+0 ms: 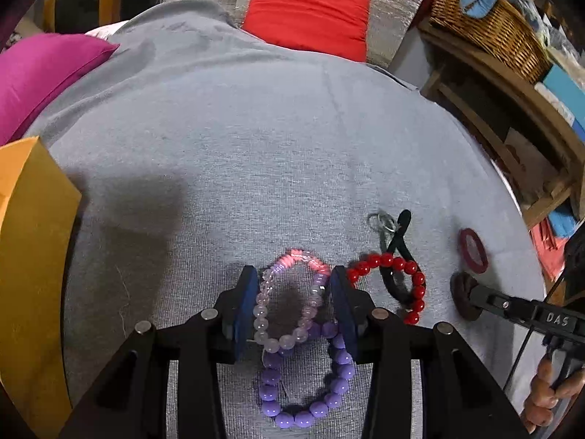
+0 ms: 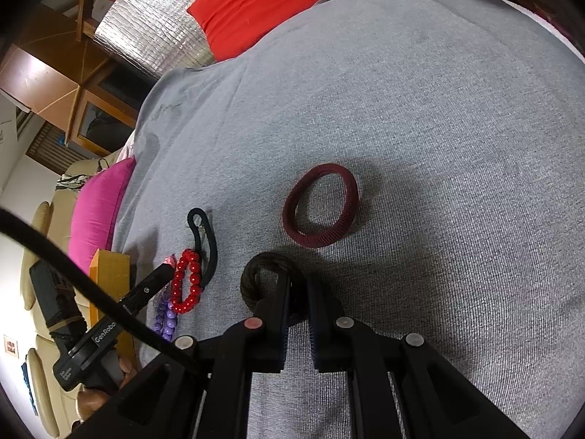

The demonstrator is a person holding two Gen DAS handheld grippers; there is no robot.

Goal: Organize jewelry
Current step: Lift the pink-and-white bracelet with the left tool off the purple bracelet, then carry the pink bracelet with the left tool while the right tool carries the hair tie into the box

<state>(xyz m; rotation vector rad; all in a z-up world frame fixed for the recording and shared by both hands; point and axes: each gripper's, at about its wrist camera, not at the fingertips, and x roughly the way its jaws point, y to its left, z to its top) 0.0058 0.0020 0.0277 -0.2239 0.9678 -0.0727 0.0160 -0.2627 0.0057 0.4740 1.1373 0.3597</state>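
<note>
The left tongs point(image 1: 292, 301) straddle the pink-and-lilac bead bracelet point(image 1: 289, 301), pads at its sides. The right tongs point(image 2: 298, 305) clamp a dark brown hair tie point(image 2: 268, 274); the maroon one point(image 2: 321, 205) lies just ahead.

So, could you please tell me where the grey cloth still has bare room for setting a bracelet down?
The widest bare stretch of grey cloth runs from the pink-and-lilac bracelet up to the red cushion and magenta cushion. It is crowded around the red bead bracelet, black hair tie and maroon hair band.
</note>
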